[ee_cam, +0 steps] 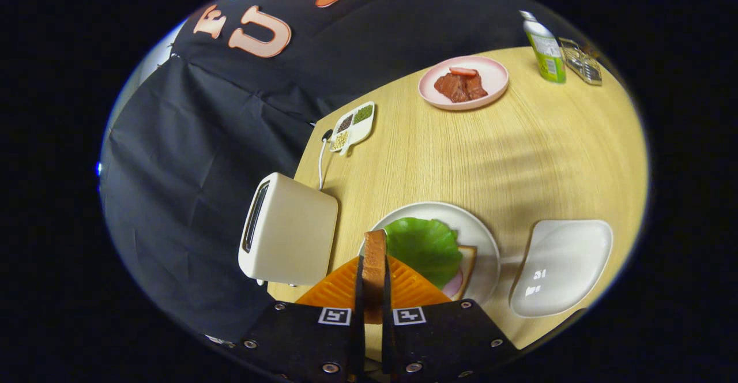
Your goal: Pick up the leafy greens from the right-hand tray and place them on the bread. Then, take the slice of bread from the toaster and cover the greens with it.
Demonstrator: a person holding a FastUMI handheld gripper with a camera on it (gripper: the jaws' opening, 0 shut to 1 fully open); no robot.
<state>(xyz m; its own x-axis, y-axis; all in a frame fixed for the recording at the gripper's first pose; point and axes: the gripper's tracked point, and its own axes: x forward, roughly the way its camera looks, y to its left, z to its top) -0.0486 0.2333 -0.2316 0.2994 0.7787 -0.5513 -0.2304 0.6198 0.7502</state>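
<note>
My gripper [373, 282] is shut on a slice of toasted bread [374, 262], held upright and edge-on between both fingers. Just beyond the fingers lies a round white plate [481, 233] with a green leaf [425, 246] spread over a bread slice [466, 262]; a bit of pink filling peeks out under the leaf. The cream toaster [288, 230] stands to the left of the plate, its slot facing away toward the cloth. The empty white tray [562, 267] sits to the right of the plate.
Farther back on the wooden table [548, 152] are a pink plate with meat [464, 82], a small divided dish of beans [353, 126], a green bottle [545, 48] and a clear packet [582, 63]. The toaster's white cord [321, 161] runs along the table's left edge.
</note>
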